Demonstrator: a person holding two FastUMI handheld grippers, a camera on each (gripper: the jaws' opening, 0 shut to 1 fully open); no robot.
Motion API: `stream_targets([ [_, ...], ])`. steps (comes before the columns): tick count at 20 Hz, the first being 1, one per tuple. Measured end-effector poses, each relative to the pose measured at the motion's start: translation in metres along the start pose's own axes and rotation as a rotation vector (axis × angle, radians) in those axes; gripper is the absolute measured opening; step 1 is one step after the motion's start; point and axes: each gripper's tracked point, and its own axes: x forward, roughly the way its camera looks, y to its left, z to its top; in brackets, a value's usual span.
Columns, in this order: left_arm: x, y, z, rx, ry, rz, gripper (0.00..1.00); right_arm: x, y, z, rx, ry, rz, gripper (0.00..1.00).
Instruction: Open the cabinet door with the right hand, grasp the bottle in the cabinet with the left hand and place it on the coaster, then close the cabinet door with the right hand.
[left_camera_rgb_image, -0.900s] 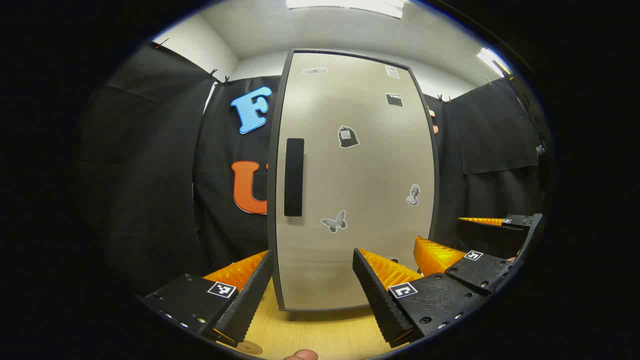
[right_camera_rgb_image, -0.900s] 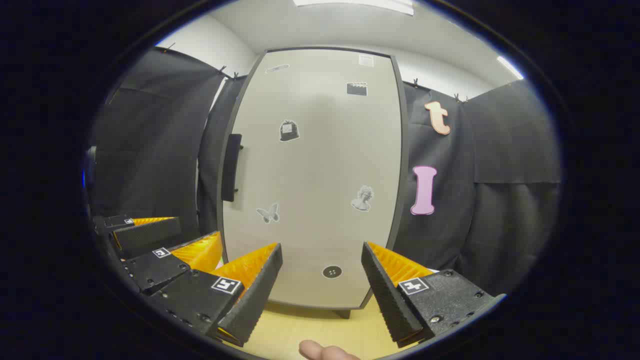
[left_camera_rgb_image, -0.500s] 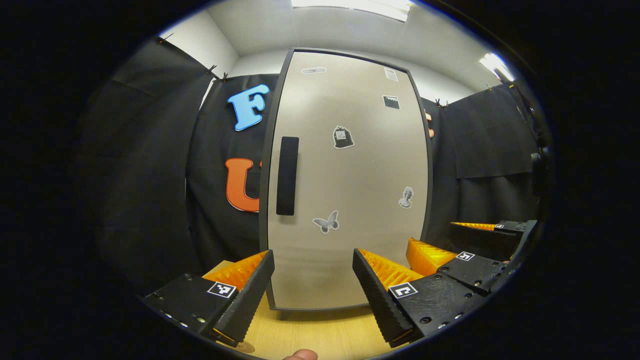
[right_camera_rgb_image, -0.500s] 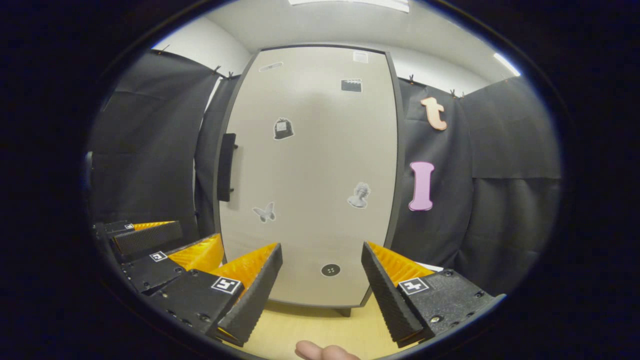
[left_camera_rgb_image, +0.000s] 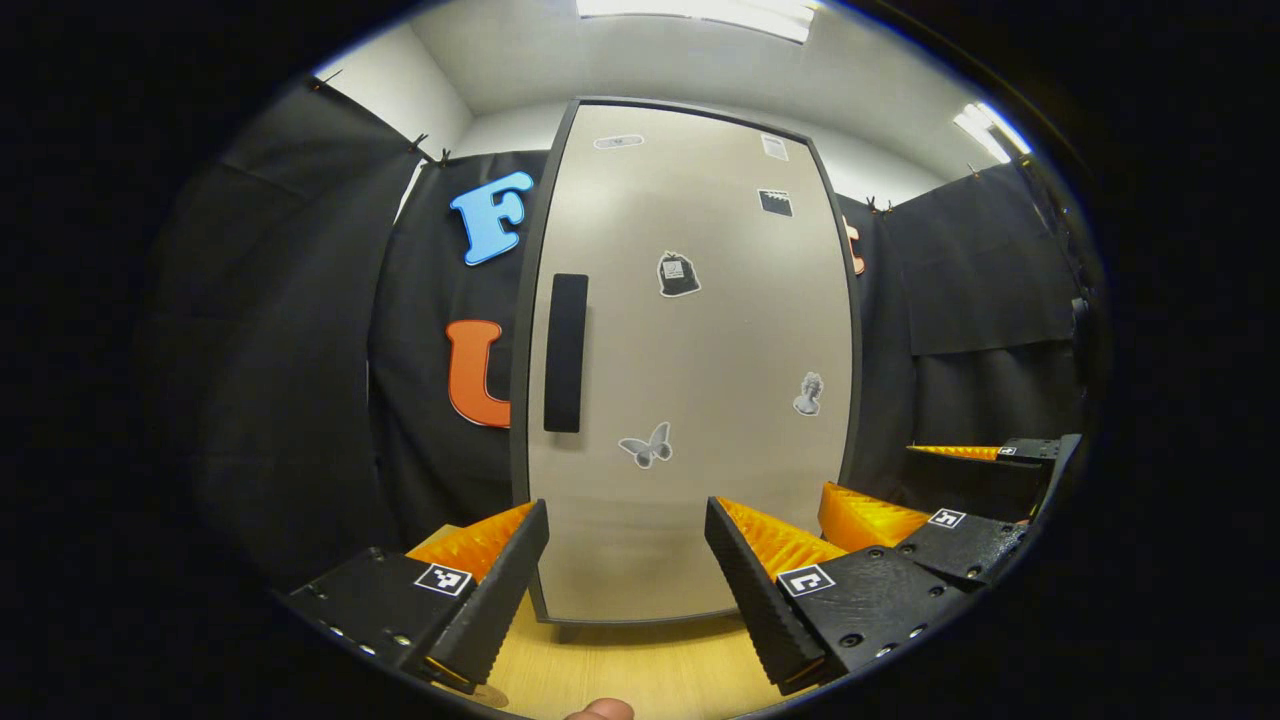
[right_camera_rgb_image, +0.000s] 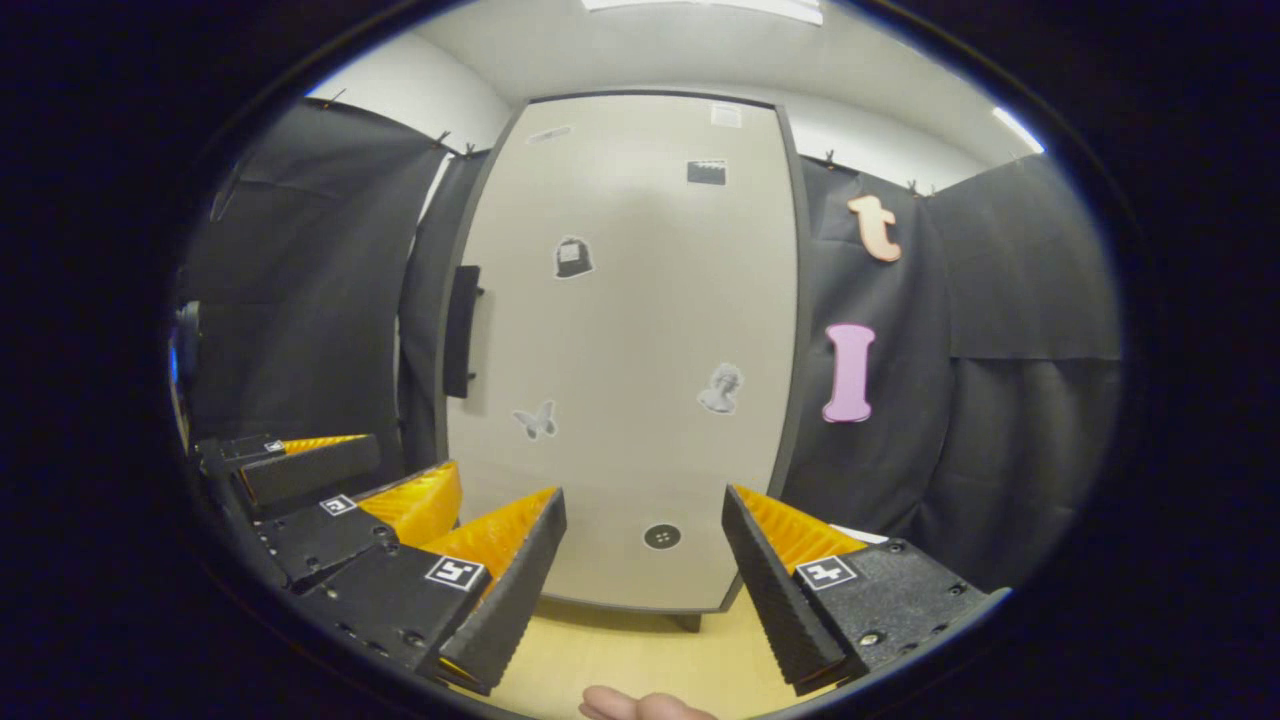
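In the left gripper view, black cloth is hung at nine o'clock, and the left gripper (left_camera_rgb_image: 627, 560) is seen at six o'clock with its jaws spread wide apart and nothing held between them. A round brown disc (left_camera_rgb_image: 488, 695), perhaps the coaster, is glimpsed on the wooden tabletop (left_camera_rgb_image: 640, 670) at seven o'clock, just under the left finger; what it is cannot be told for certain. The cabinet door (left_camera_rgb_image: 690, 380) is stood at the centre, closed, with its dark vertical handle (left_camera_rgb_image: 565, 352) set near the left edge at ten o'clock from the centre, and small stickers are scattered over the pale panel. The bottle is not visible, the door being shut in front of the cabinet's inside. A fingertip (left_camera_rgb_image: 598, 710) is caught at the very bottom edge. At four o'clock the right gripper (left_camera_rgb_image: 905, 480) is seen beside the left one, apart from the door, its jaws also parted. In the right gripper view, the left gripper (right_camera_rgb_image: 390, 468) is found at eight o'clock, open, close beside the right gripper's own left finger. The right gripper (right_camera_rgb_image: 643, 560) is placed at six o'clock, jaws wide and empty, held short of the door and not touching it. The closed cabinet door (right_camera_rgb_image: 640, 330) is faced squarely, the handle (right_camera_rgb_image: 461, 331) lying at nine o'clock from the centre, well apart from the fingers. Part of a hand (right_camera_rgb_image: 640, 706) is seen at the bottom edge, over the wooden tabletop (right_camera_rgb_image: 640, 650).
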Motion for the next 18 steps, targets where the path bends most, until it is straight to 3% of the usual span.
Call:
stream_targets([
  [4, -0.015, 0.033, -0.002, -0.015, 0.003, 0.075, 0.95, 0.014, 0.006, 0.019, 0.025, -0.024, 0.045, 0.98],
  [6, -0.032, 0.030, -0.010, -0.066, 0.028, 0.040, 0.95, 0.028, 0.029, 0.031, 0.024, -0.035, 0.140, 0.99],
  [9, -0.065, 0.044, -0.009, -0.054, -0.003, 0.047, 0.95, 0.054, 0.057, 0.055, -0.045, -0.074, 0.192, 0.99],
  [14, -0.104, 0.076, -0.025, -0.032, 0.034, 0.118, 0.95, 0.091, 0.113, 0.107, -0.148, -0.221, 0.223, 0.98],
  [18, -0.126, 0.106, -0.038, -0.043, 0.063, 0.193, 0.95, 0.121, 0.135, 0.106, -0.187, -0.183, 0.193, 0.95],
])
